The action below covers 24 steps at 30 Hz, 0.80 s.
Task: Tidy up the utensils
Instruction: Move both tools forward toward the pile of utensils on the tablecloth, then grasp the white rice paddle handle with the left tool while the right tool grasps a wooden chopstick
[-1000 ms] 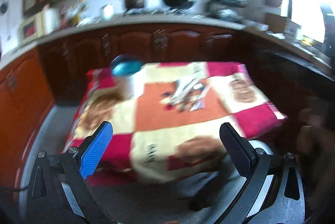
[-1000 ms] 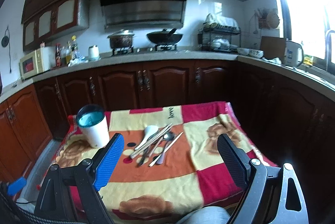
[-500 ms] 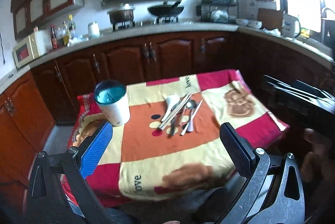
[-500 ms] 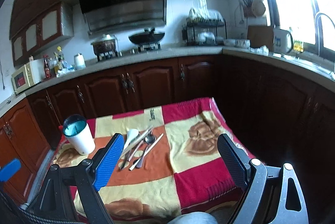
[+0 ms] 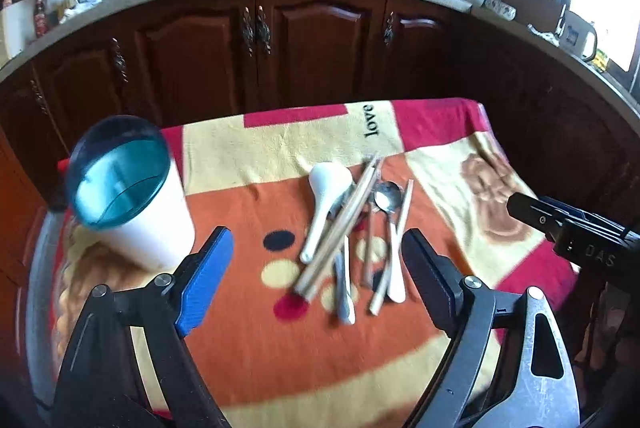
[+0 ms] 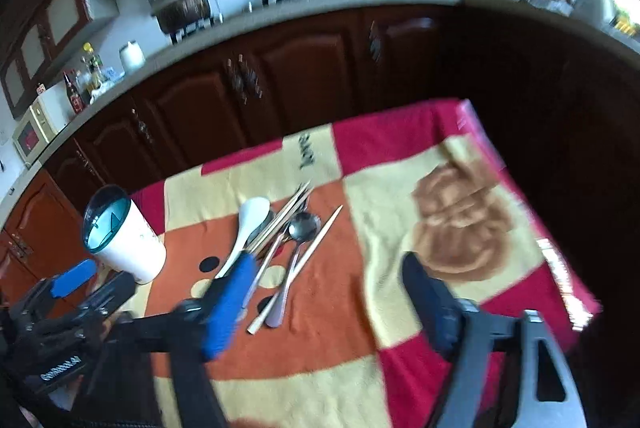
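Your left gripper [image 5: 316, 268] hangs above the near side of the table w/ its fingers spread wide, nothing between them. Your right gripper [image 6: 324, 296] is likewise spread wide and empty, over the blanket [image 5: 248, 356]. The utensils lie in a loose pile mid-table on the orange patch: a white spoon [image 5: 326, 199], chopsticks [image 5: 344, 224] crossing beside it, a metal spoon [image 5: 390, 224] just to their right, plus more metal handles underneath. A white cup [image 5: 132, 203] w/ a blue rim stands upright left of the pile, apart from it. Right view is blurred.
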Motion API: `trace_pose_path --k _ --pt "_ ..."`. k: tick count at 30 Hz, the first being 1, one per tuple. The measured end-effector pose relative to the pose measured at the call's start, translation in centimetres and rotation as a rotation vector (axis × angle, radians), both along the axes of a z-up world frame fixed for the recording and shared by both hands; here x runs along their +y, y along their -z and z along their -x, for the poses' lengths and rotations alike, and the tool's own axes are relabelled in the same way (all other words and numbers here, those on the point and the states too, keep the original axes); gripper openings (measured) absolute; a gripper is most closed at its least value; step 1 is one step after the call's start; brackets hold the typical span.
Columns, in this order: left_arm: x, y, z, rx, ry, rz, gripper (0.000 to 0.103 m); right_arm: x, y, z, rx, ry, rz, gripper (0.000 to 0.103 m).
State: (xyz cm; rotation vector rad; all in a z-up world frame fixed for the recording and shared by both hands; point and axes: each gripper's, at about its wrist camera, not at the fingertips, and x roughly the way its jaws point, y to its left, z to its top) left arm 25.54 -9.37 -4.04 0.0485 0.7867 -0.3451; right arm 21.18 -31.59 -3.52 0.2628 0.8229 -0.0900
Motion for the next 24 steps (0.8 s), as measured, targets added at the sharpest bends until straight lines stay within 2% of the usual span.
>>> trace_pose_path --k 3,4,6,12,17,19,24 --pt "-0.5 2.1 -3.5 0.062 0.009 0.004 0.078 -0.4 2.4 -3.6 0.064 0.003 -0.027 0.052" --pt "-0.7 2.6 -4.4 0.077 0.011 0.0 0.075 -0.6 3.5 -5.0 0.099 0.005 -0.05 0.045" --pt "-1.0 3.8 -6.1 0.106 0.013 -0.003 0.072 -0.7 4.7 -6.5 0.125 0.007 -0.075 0.04" --pt "-1.7 7.2 -10.7 0.213 0.037 0.019 0.069 -1.8 8.6 -11.3 0.22 0.039 -0.155 0.033" --pt "-2.5 9.1 -13.7 0.304 0.073 0.017 0.06 -3.1 11.7 -14.8 0.304 0.072 -0.235 0.029" --pt "-2.6 9.8 -14.4 0.333 0.074 0.003 0.052 -3.5 12.3 -15.5 0.32 0.077 -0.265 0.026" --pt "-3.1 10.6 -15.3 0.374 0.09 0.006 0.051 -3.8 12.0 -16.9 0.324 0.095 -0.27 0.023"
